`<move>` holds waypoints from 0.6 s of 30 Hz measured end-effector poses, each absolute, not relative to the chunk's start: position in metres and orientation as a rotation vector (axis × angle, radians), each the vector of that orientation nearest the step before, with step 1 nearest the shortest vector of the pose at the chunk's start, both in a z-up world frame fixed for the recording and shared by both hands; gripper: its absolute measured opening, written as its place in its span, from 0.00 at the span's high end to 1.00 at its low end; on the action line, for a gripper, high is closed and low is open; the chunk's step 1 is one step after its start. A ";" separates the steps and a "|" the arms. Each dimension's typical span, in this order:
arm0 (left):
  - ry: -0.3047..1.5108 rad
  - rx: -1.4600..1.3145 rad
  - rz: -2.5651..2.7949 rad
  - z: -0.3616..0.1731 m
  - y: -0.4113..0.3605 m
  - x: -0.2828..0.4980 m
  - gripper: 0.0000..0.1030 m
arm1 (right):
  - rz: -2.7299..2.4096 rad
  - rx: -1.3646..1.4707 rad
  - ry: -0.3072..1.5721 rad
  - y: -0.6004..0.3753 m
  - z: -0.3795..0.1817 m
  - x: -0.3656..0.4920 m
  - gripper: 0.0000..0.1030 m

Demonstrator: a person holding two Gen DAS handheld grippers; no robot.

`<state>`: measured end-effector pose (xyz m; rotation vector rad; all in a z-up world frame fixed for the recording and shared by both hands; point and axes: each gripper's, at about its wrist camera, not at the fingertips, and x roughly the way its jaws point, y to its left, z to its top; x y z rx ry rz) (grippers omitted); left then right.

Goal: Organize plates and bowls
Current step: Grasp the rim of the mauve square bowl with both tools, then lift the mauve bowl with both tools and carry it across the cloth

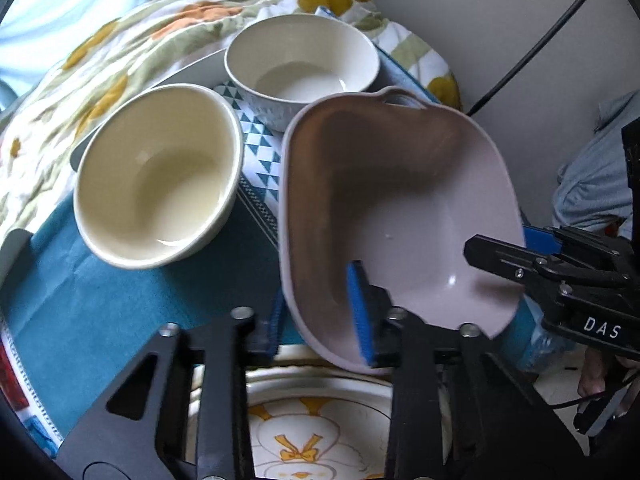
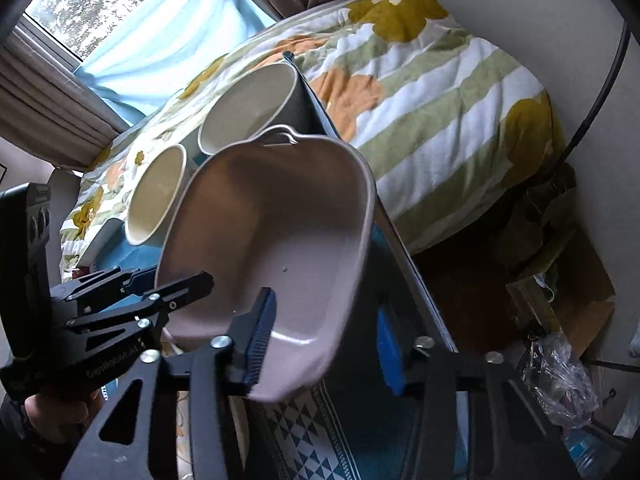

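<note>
Dish first: the pale pink dish (image 1: 400,200) with the small loop handle at its far end hangs tilted between your two tools, above the blue cloth (image 1: 100,320) — and both grip it by the rim. Your left gripper (image 1: 320,316) has its jaws closed over the near-left wall, one blue pad inside, one outside; your right gripper (image 2: 324,340) pinches the opposite wall the same way. It looks like glazed ceramic or hard plastic, so judge it stiff, smooth and slippery, likely to chip if dropped. A thin rim gives the pads little to bite on — keep both grips level and move them together. The cream bowl (image 1: 160,176) and white bowl (image 1: 302,64) sit just beyond, a duck-patterned plate (image 1: 312,432) underneath.
</note>
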<state>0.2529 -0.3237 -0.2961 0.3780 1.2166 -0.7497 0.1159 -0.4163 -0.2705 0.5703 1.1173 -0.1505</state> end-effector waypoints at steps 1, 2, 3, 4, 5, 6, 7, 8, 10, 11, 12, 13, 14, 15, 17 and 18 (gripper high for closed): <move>1.213 0.385 -0.741 -0.297 -0.323 0.253 0.84 | -0.152 0.571 1.125 -0.416 -0.273 0.116 0.71; 1.216 0.384 -0.736 -0.298 -0.322 0.254 0.87 | -0.152 0.568 1.130 -0.416 -0.274 0.118 0.75; 1.216 0.377 -0.731 -0.298 -0.321 0.254 0.88 | -0.157 0.553 1.135 -0.415 -0.276 0.119 0.80; 1.216 0.372 -0.729 -0.298 -0.321 0.254 0.88 | -0.165 0.525 1.140 -0.413 -0.276 0.119 0.82; 1.213 0.370 -0.726 -0.297 -0.320 0.253 0.88 | -0.170 0.507 1.142 -0.412 -0.276 0.119 0.84; 1.206 0.371 -0.724 -0.295 -0.320 0.251 0.88 | -0.172 0.497 1.141 -0.412 -0.275 0.118 0.84; 1.199 0.374 -0.723 -0.293 -0.320 0.249 0.88 | -0.171 0.499 1.137 -0.413 -0.273 0.116 0.84; 1.188 0.375 -0.723 -0.289 -0.320 0.246 0.88 | -0.171 0.499 1.132 -0.413 -0.272 0.114 0.84; 1.170 0.372 -0.724 -0.281 -0.320 0.241 0.88 | -0.174 0.493 1.122 -0.414 -0.266 0.110 0.84; 1.159 0.369 -0.721 -0.277 -0.319 0.238 0.88 | -0.173 0.486 1.114 -0.414 -0.261 0.108 0.84; 1.149 0.365 -0.718 -0.273 -0.319 0.236 0.88 | -0.171 0.479 1.105 -0.414 -0.257 0.106 0.84; 1.138 0.358 -0.715 -0.267 -0.317 0.232 0.88 | -0.168 0.470 1.096 -0.413 -0.251 0.104 0.84; 1.124 0.347 -0.709 -0.259 -0.314 0.228 0.88 | -0.164 0.461 1.085 -0.413 -0.245 0.102 0.84; 1.115 0.340 -0.706 -0.254 -0.312 0.226 0.88 | -0.160 0.452 1.073 -0.412 -0.238 0.099 0.84; 1.089 0.322 -0.695 -0.239 -0.307 0.218 0.88 | -0.150 0.438 1.055 -0.410 -0.227 0.094 0.84; 1.069 0.305 -0.686 -0.228 -0.302 0.212 0.88 | -0.142 0.432 1.043 -0.409 -0.220 0.091 0.84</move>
